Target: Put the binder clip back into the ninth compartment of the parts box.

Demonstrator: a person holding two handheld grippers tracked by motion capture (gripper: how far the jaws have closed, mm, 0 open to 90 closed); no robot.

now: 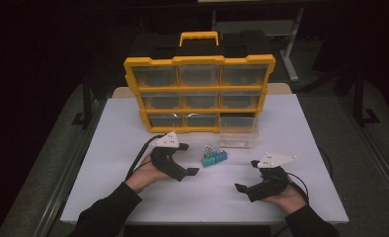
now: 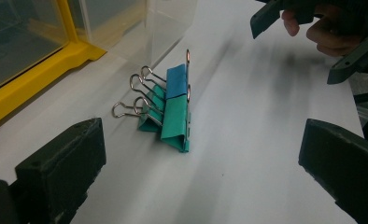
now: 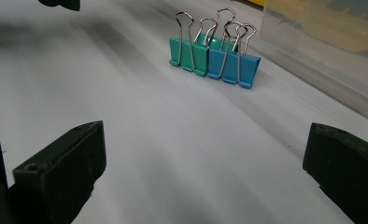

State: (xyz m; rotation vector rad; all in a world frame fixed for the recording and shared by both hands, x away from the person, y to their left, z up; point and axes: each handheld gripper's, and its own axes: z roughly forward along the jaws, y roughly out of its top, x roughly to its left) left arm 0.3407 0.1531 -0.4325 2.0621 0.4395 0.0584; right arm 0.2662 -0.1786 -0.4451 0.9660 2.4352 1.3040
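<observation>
Open table (image 1: 133,192) surrounds binder clips (image 1: 214,157); organizer (image 1: 199,94) behind.

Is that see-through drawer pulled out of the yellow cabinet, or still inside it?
Out. The clear drawer sits on the white table before the yellow organizer, whose bottom-right slot is empty.

High view looks down from the person's side onto the binder clips (image 1: 214,157) mid-table. Both gripper views sit low and close, facing those same clips (image 2: 169,108) (image 3: 213,57) from opposite sides.
</observation>
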